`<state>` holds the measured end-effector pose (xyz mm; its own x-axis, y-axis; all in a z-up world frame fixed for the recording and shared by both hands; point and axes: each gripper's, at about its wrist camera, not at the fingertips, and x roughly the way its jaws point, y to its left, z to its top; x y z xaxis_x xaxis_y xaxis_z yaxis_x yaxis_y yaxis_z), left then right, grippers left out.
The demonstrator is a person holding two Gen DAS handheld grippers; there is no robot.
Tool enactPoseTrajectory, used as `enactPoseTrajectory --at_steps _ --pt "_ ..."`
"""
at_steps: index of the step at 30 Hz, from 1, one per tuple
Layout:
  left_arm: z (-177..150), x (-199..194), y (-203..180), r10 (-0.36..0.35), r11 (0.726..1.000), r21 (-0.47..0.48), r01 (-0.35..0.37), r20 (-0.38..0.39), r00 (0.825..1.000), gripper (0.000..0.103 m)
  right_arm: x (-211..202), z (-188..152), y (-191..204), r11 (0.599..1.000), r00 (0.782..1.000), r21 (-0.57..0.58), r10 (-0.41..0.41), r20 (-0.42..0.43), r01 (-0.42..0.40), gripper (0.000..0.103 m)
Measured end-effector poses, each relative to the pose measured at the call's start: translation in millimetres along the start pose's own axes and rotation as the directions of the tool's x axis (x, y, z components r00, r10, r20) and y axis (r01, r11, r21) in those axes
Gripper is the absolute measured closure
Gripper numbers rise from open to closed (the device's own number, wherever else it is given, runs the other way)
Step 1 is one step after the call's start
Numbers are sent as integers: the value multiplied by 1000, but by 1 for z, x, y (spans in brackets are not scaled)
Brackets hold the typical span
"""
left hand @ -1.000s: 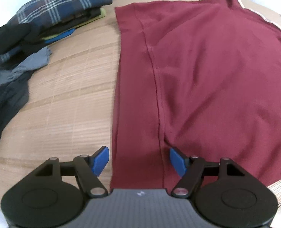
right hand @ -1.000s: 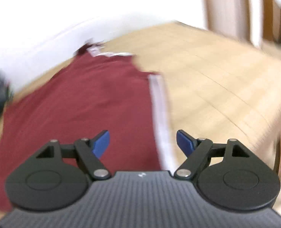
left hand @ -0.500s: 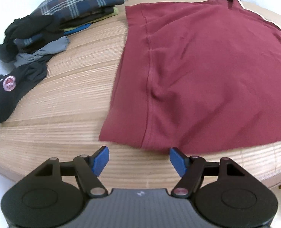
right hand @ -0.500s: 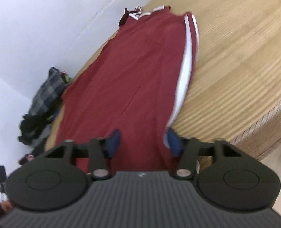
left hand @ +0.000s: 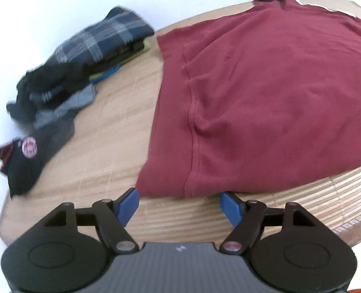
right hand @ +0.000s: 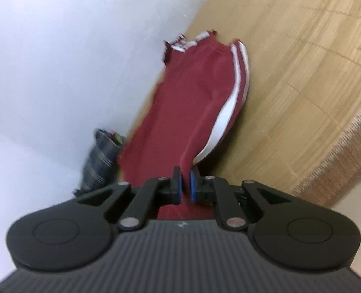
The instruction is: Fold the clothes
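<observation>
Now right fingers [right hand: 184, 183] pinch maroon garment's [right hand: 187, 112] near edge.

black hand-held gripper [left hand: 179, 204], blue pads [left hand: 129, 205], silver screws

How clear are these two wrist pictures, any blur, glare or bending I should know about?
Left wrist view: fisheye curves the table edge; the plaid clothes pile is smeared, the maroon garment sharper; the wall is blown out white. Right wrist view: tilted, garment and white stripe motion-blurred, while the right gripper is crisp.
</observation>
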<state>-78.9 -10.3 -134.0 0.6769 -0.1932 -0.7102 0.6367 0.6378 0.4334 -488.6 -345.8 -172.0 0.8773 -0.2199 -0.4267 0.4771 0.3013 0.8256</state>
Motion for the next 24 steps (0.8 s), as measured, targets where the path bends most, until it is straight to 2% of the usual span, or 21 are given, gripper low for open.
enactPoseTrajectory --at_steps 3,5,9,14,16,17,18,21,24 --pt "-5 1 -2 17 997 76 -21 56 998 22 6 -11 -5 999 998 -7 -53 -29 53 89" --pt "-9 1 -3 19 991 133 -32 91 996 24 6 -15 -11 997 996 -2 -78 -49 78 83" --pt "-12 1 -7 -12 957 288 -34 155 988 24 3 -26 -21 997 995 56 -55 -78 59 62" --pt "-4 8 -6 -64 936 351 -1 175 983 29 17 -29 -25 996 997 87 -27 -75 33 47" --pt "-5 7 -7 -98 933 359 26 182 978 50 18 -28 -22 997 997 74 -20 -71 25 42" --pt "-5 6 -8 -125 930 364 56 169 978 77 18 -28 -21 997 997 75 -19 -69 24 42" --pt "-6 6 -12 -143 927 366 78 154 978 88 19 -28 -20 997 998 78 -19 -66 24 42" --pt "-7 5 -16 -124 941 331 66 156 980 90 17 -30 -19 996 998 89 -12 -54 17 41" --pt "-1 4 -4 -138 972 210 108 134 981 90 21 -35 -15 999 999 40 -24 -38 26 41"
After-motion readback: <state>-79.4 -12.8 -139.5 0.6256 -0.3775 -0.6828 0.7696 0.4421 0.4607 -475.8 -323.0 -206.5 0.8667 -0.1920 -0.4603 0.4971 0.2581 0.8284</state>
